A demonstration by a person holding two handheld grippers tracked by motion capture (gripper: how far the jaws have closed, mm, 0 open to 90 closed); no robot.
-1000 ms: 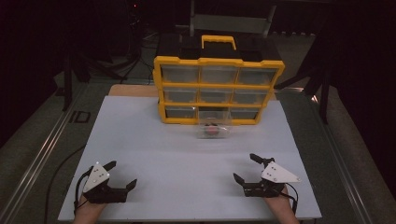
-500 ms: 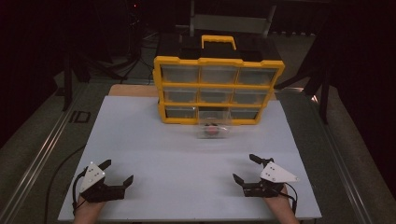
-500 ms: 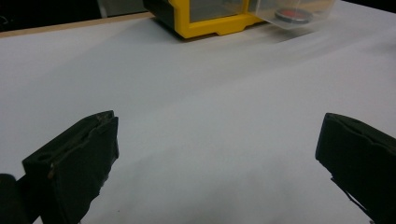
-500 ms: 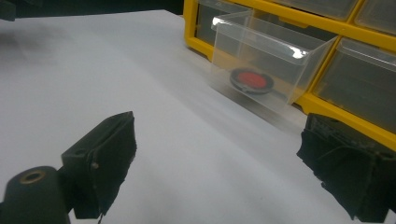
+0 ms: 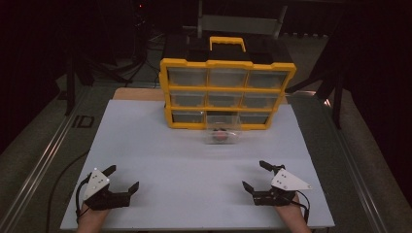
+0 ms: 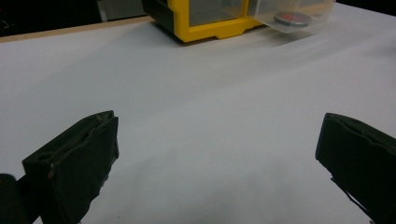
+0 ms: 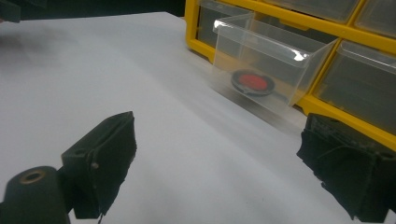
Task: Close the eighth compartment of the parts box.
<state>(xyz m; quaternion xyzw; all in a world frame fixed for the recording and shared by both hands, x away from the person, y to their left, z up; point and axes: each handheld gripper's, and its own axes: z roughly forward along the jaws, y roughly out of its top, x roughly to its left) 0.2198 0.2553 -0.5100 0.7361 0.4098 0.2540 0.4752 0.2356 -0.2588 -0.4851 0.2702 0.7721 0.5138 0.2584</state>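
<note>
A yellow organiser (image 5: 227,94) with clear drawers stands at the back of the white table. Its bottom middle drawer (image 5: 223,132) is pulled out and holds a round black and red part (image 5: 221,137). That drawer (image 7: 268,70) and the part (image 7: 252,82) sit close ahead in the right gripper view. The part (image 6: 292,18) lies far off in the left gripper view. My left gripper (image 5: 121,177) rests open near the front left of the table. My right gripper (image 5: 254,174) rests open near the front right. Both hold nothing.
The white table top (image 5: 194,160) stretches between the grippers and the organiser. A metal rail (image 5: 46,155) runs along the left side. Dark stands and cables fill the space behind the organiser.
My left gripper has shifted slightly back toward the front edge. The right gripper, the drawer and the organiser have stayed put.
</note>
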